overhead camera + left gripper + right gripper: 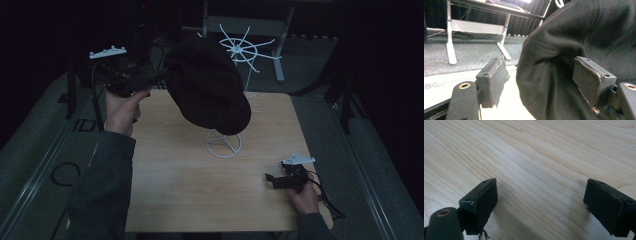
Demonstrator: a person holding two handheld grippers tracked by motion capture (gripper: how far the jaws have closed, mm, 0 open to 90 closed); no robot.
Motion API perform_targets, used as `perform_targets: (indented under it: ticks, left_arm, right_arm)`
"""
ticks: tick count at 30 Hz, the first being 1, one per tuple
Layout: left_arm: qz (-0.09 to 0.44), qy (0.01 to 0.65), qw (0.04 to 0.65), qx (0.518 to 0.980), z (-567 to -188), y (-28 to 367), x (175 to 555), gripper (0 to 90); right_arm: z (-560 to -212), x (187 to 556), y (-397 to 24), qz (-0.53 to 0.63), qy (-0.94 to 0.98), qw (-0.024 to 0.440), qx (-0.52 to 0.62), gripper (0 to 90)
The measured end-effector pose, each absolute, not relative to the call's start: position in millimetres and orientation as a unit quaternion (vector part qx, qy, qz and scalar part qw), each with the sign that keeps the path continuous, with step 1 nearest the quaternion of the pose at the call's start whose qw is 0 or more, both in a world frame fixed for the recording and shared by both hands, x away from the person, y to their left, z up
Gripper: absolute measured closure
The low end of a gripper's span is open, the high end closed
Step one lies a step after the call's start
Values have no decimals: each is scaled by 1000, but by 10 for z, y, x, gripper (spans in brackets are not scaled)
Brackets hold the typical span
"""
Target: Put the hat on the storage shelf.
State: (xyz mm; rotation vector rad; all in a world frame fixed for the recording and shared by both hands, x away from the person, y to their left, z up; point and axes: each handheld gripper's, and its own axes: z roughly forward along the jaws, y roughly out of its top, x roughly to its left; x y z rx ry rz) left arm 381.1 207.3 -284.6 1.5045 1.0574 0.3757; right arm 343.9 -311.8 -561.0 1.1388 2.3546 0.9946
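Note:
A black cloth hat [207, 85] sits on top of a white wire stand whose round base [223, 144] rests on the wooden table [175, 190]. My left gripper [162, 77] is held at the hat's left edge, raised above the table. In the left gripper view the hat [579, 32] bulges between the jaws of the left gripper [541, 75], which stand wide apart and open; the fabric lies against the right pad [586, 77] and clear of the left pad [496, 80]. My right gripper [274, 181] rests low at the table's front right, open [541, 200] over bare wood [536, 150].
A second white wire stand [243, 50] with bare radial spokes stands behind the hat, past the table's far edge. A white desk frame [474, 26] stands on the grey carpet beyond. Dark curtains surround the area.

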Motion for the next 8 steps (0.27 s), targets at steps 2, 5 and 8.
perform_targets:
  ticks: [2,5,8]
  left_arm:
    - [159,455,595,643,-2868,2109,3789,280]
    - [160,461,595,638,-2902,2155,3759,282]
    - [169,465,586,643,-2916,2173,3731,283]
  right_arm:
    - [-5610,3439,-3119,350,829,171,401,118]
    - [-5610,3438,-3118,350,829,171,401,118]
    - [-5610,3438,-3118,350,829,171,401,118]
